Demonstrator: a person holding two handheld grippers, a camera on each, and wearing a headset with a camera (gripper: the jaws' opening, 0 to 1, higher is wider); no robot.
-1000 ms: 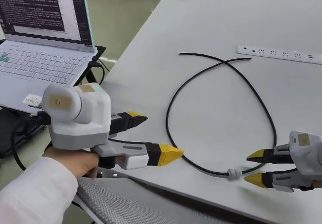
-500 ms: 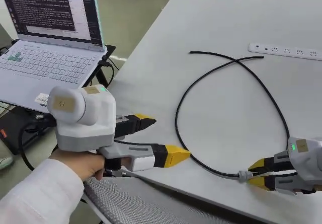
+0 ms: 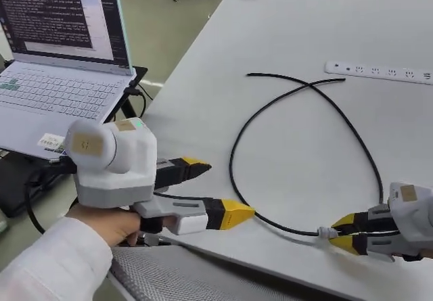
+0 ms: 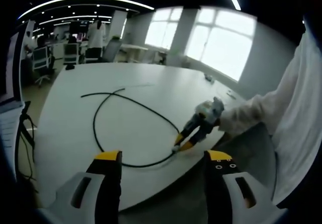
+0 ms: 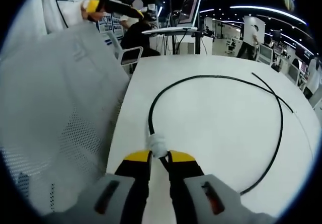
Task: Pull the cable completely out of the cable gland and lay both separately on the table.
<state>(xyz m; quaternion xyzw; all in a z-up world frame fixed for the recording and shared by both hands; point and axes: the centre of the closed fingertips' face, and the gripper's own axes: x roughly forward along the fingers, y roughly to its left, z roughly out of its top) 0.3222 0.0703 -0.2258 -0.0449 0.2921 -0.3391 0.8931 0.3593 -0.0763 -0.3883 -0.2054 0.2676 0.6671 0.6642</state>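
**Grasp stage of cable extraction.** The cable gland (image 3: 327,233) is threaded on the black cable (image 3: 231,153), which lies looped on the worktop (image 3: 304,30). The right claw (image 3: 338,233) is closed on the cable just behind the gland, with its tips just beside the gland. The left claw (image 3: 229,189) hovers well to the gland's left, jaws spread and empty. Cable and gland are not yet separated. The next move probably calls for the left claw to close on the gland, bracing it while the right claw draws the cable out.
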